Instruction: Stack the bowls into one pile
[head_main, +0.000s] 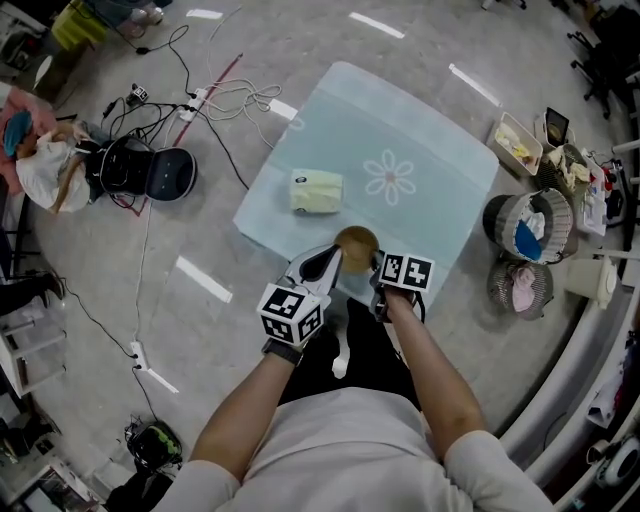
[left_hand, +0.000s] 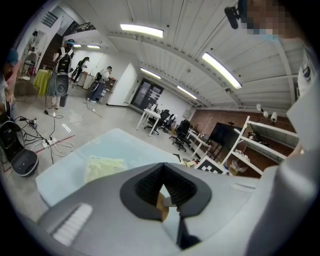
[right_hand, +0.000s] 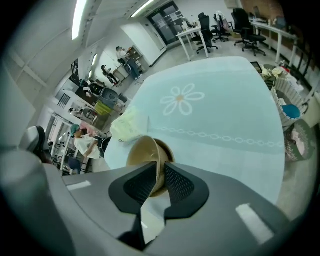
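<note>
On the grey floor (head_main: 200, 330) lies a pale blue mat (head_main: 430, 130) with a white flower (head_main: 390, 177) printed near its middle. Just off the mat's right edge stand two wicker baskets (head_main: 528, 222) with cloth in them. On the mat, left of the flower, lies a folded pale yellow cloth (head_main: 316, 190). At the mat's near edge the right gripper (head_main: 379, 266) is clamped on the rim of a brown bowl (head_main: 356, 241), one jaw inside the wall and one outside, and the bowl is tilted. The left gripper (head_main: 334, 254) sits at the bowl's left side with its jaws drawn together on nothing. It seems to be just touching the bowl, though that is hard to tell.
</note>
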